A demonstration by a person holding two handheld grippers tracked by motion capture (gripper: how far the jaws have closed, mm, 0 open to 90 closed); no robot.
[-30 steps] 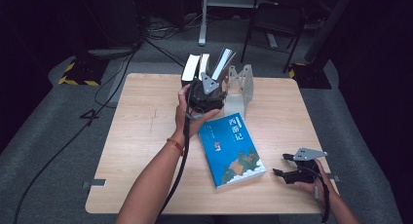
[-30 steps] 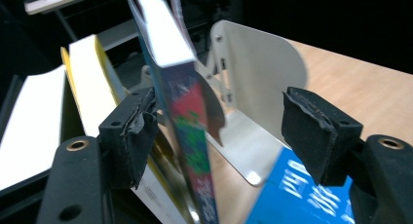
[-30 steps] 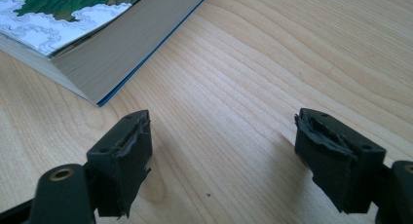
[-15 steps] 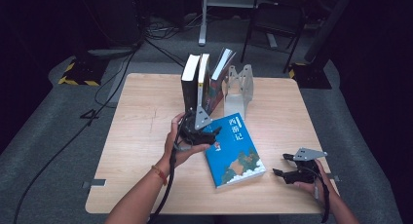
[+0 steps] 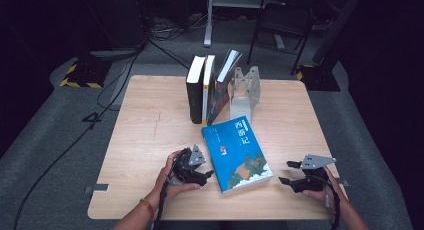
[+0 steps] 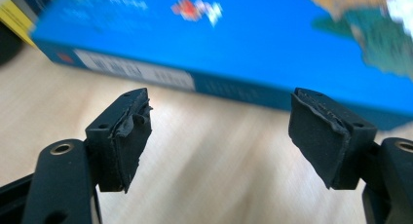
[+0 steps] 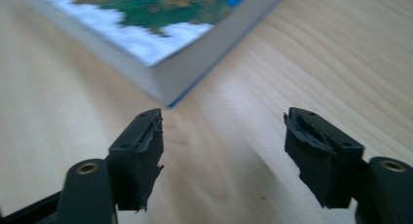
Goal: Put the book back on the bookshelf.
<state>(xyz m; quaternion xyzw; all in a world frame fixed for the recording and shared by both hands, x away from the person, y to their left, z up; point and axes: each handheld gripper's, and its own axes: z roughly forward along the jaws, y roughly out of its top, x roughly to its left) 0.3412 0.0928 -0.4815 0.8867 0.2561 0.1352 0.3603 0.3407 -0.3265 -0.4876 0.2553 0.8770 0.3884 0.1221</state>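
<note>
A blue book (image 5: 237, 152) lies flat on the wooden table (image 5: 150, 120), cover up. My left gripper (image 5: 207, 173) rests low on the table just left of the book, jaws pointing at its spine. In the left gripper view the gripper (image 6: 219, 117) is open, its jaws have just been opening, and only bare table lies between them; the book's spine (image 6: 146, 78) sits beyond the tips. My right gripper (image 5: 286, 172) lies to the right of the book's near corner. In the right gripper view it (image 7: 224, 136) is open; its jaws have just been closing a little, with nothing between them, and the book's corner (image 7: 160, 83) is ahead.
Three books (image 5: 202, 90) stand upright at the back of the table, the rightmost leaning. A metal bookend (image 5: 245, 90) stands next to them on the right. Cables and chair legs lie on the dark floor behind the table.
My left hand has come down from the standing books at the back to the table's front, left of the blue book. The right hand has stayed in place.
</note>
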